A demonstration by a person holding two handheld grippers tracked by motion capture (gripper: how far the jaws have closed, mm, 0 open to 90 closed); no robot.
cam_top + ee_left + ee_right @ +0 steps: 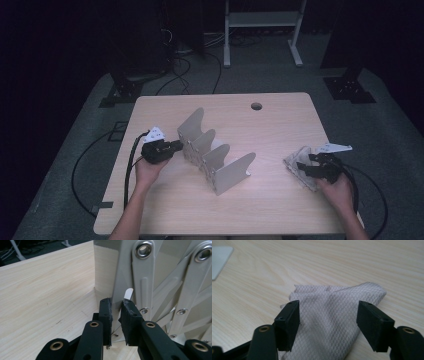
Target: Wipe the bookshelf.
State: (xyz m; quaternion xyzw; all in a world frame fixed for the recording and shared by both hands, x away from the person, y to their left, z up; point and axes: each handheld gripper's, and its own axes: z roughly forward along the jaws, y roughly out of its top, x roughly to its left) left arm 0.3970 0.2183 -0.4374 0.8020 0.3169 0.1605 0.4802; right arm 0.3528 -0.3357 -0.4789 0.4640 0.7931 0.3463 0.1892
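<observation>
Cloth (332, 315) may slip the right gripper (328, 322)'s parted jaws; left gripper (116, 315) clamps the rack (215, 155).

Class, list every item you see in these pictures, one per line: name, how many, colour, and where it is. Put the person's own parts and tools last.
table: one, light wood, centre of the high view, round hole near its far edge.
folding rack: one, pale grey metal with upright dividers, on the table left of centre.
cloth: one, white with a woven diamond pattern, crumpled flat on the table's right side.
stand: one, white frame, on the floor beyond the table.
cables: several, black, on the grey floor at left and behind the table.
left gripper: one, black, closed on an edge of the rack.
right gripper: one, black, jaws open on either side of the cloth.
</observation>
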